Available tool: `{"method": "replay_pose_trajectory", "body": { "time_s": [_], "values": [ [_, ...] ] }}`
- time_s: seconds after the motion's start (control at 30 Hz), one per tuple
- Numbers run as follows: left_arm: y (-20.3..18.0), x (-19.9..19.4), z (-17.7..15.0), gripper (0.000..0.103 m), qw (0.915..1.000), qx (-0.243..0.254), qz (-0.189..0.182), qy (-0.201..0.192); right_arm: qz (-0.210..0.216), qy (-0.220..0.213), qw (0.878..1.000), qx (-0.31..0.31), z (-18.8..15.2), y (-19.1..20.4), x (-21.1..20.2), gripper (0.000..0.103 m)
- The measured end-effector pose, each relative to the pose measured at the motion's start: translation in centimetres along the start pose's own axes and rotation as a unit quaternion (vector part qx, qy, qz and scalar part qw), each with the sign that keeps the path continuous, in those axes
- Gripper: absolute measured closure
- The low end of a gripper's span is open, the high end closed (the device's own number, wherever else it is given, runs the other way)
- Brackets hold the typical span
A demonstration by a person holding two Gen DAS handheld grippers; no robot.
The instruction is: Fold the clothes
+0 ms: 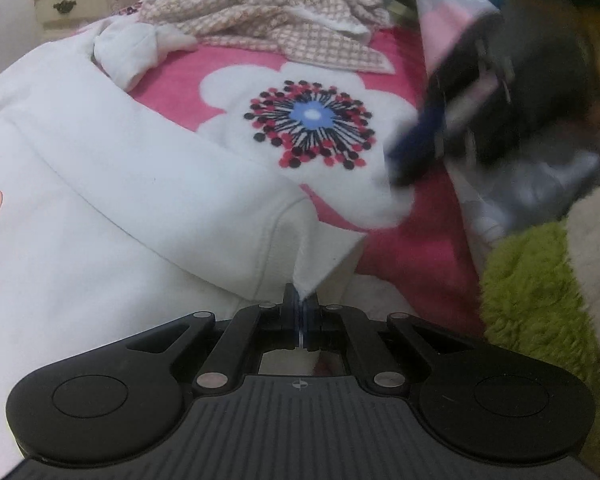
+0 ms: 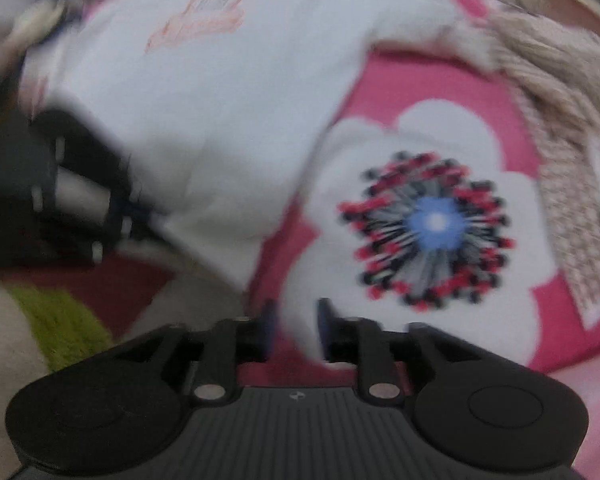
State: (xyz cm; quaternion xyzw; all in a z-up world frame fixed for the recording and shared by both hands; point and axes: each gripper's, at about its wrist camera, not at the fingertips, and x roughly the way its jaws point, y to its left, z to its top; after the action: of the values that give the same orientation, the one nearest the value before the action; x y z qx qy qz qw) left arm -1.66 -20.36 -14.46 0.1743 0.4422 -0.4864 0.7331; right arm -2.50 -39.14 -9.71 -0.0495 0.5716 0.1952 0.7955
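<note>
1. Two garments are in view on the bed [image 1: 420,264], which carries a pink blanket with a large white flower print. A white sweatshirt [image 1: 112,184] lies spread on the near left. A checked beige garment [image 1: 284,12] lies crumpled at the far side.
2. Status of the white sweatshirt: folding is in progress. One part, judged to be a sleeve or side panel, is turned over the body, forming a diagonal edge. No compact fold is visible yet.
3. Left gripper [image 1: 300,312]: its fingers are clenched on a corner of the white sweatshirt, and the cloth rises in a point from between them.
4. Right gripper [image 2: 294,334]: its fingers stand apart. Whitish material shows between them, but blur prevents telling whether it is sweatshirt cloth or the flower print below. No grasp can be confirmed.
5. Position: in the left wrist view the right gripper appears as a dark blur at the right, near the flower print and close to the sweatshirt's edge.
6. Remaining work, as a judgement: finish folding the white sweatshirt, then fold the untouched checked beige garment. Progress is at an early stage.
</note>
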Motion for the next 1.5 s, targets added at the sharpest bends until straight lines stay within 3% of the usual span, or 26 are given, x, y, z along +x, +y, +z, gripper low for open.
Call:
{"method": "replay_pose_trajectory", "body": {
  "time_s": [0.1, 0.2, 0.33, 0.43, 0.67, 0.8, 0.9, 0.93, 0.97, 1.03, 1.07, 1.2, 1.27, 1.3, 1.33, 1.37, 1.43, 1.5],
  "values": [
    [0.0, -0.1, 0.1, 0.103, 1.0, -0.009, -0.003, -0.002, 0.025, -0.076, 0.992, 0.099, 3.0, -4.5, -1.5, 0.073],
    [0.2, -0.2, 0.2, 0.103, 0.9998, -0.018, -0.009, -0.003, 0.076, -0.128, 0.97, 0.191, 7.1, -7.8, 1.3, 0.072],
    [0.4, -0.1, 0.1, 0.103, 0.9995, -0.028, -0.016, -0.002, 0.133, -0.134, 0.942, 0.276, 13.1, -10.0, 7.7, 0.072],
    [0.6, 0.3, 0.1, 0.103, 0.9992, -0.034, -0.02, 0.003, 0.125, -0.142, 0.931, 0.312, 16.2, -11.2, 11.2, 0.072],
    [1.1, 1.0, 0.3, 0.103, 0.9978, -0.054, -0.036, 0.01, 0.16, -0.189, 0.893, 0.375, 18.1, -13.1, 13.9, 0.077],
    [1.3, 0.8, 0.2, 0.103, 0.9974, -0.061, -0.038, 0.009, 0.147, -0.256, 0.852, 0.432, 17.8, -14.1, 13.2, 0.077],
    [1.2, 0.9, 0.2, 0.103, 0.9974, -0.061, -0.037, 0.011, 0.106, -0.313, 0.819, 0.469, 17.6, -14.1, 13.0, 0.075],
    [1.2, 0.9, 0.3, 0.103, 0.9974, -0.061, -0.037, 0.012, 0.103, -0.318, 0.815, 0.474, 17.8, -14.0, 13.3, 0.071],
    [1.1, 0.9, 0.2, 0.103, 0.9974, -0.06, -0.037, 0.012, 0.103, -0.304, 0.823, 0.468, 18.2, -13.8, 13.8, 0.065],
    [0.9, 0.7, 0.3, 0.103, 0.9975, -0.06, -0.037, 0.012, 0.107, -0.255, 0.847, 0.454, 19.1, -13.2, 15.1, 0.063],
    [0.9, 0.7, 0.3, 0.103, 0.9974, -0.061, -0.038, 0.012, 0.111, -0.242, 0.851, 0.452, 19.0, -13.0, 15.4, 0.063],
    [1.0, 0.6, 0.2, 0.103, 0.9968, -0.066, -0.043, 0.01, 0.138, -0.24, 0.845, 0.457, 19.8, -13.2, 16.0, 0.047],
    [1.0, 0.6, 0.1, 0.103, 0.9966, -0.068, -0.045, 0.008, 0.17, -0.238, 0.841, 0.455, 20.9, -14.1, 16.8, 0.029],
    [1.1, 0.6, 0.0, 0.103, 0.9965, -0.07, -0.045, 0.007, 0.18, -0.238, 0.842, 0.45, 21.4, -14.3, 17.0, 0.029],
    [1.1, 0.5, 0.0, 0.103, 0.9964, -0.072, -0.046, 0.007, 0.177, -0.239, 0.847, 0.442, 21.8, -14.3, 16.9, 0.037],
    [1.2, 0.5, 0.0, 0.103, 0.9963, -0.073, -0.046, 0.006, 0.162, -0.238, 0.857, 0.427, 22.3, -14.4, 16.8, 0.059],
    [1.2, 0.4, -0.1, 0.103, 0.9963, -0.073, -0.047, 0.004, 0.122, -0.231, 0.882, 0.391, 23.2, -14.5, 16.4, 0.091],
    [1.1, 0.4, -0.1, 0.103, 0.9964, -0.07, -0.047, 0.001, 0.097, -0.248, 0.897, 0.352, 23.9, -14.1, 15.0, 0.093]
  ]
}}
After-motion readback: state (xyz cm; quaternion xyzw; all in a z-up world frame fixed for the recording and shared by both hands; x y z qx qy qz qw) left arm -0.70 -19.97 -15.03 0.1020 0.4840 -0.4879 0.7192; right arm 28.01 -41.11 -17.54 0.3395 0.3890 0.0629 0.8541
